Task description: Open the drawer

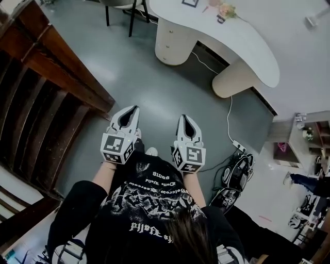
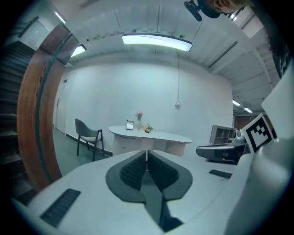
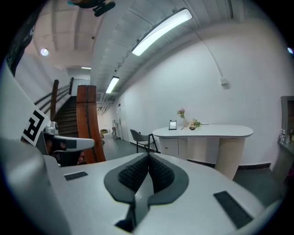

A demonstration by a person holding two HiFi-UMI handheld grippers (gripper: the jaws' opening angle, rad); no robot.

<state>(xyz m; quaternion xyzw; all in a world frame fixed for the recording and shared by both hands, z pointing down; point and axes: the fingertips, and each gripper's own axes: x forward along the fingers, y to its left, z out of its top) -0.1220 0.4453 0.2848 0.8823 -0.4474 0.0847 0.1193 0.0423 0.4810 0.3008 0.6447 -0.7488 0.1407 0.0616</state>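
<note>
A white curved desk point(image 1: 242, 41) stands across the grey floor, well ahead of me. Its rounded pedestal point(image 1: 169, 45) carries small drawer fronts, seen in the left gripper view as the drawers point(image 2: 123, 146) and in the right gripper view as the drawers point(image 3: 170, 145). All look pushed in. My left gripper point(image 1: 135, 108) and right gripper point(image 1: 184, 116) are held side by side in front of my chest, pointing toward the desk and far from it. The left gripper's point(image 2: 147, 151) pads meet with nothing between them. The right gripper point(image 3: 148, 156) is likewise shut and empty.
A dark wooden staircase point(image 1: 41, 103) rises close on my left. A chair point(image 1: 124, 7) stands left of the desk. A cable point(image 1: 228, 116) runs over the floor to bags point(image 1: 234, 178) at my right. Flowers point(image 1: 226, 10) sit on the desk. A shelf unit point(image 1: 309, 139) is at far right.
</note>
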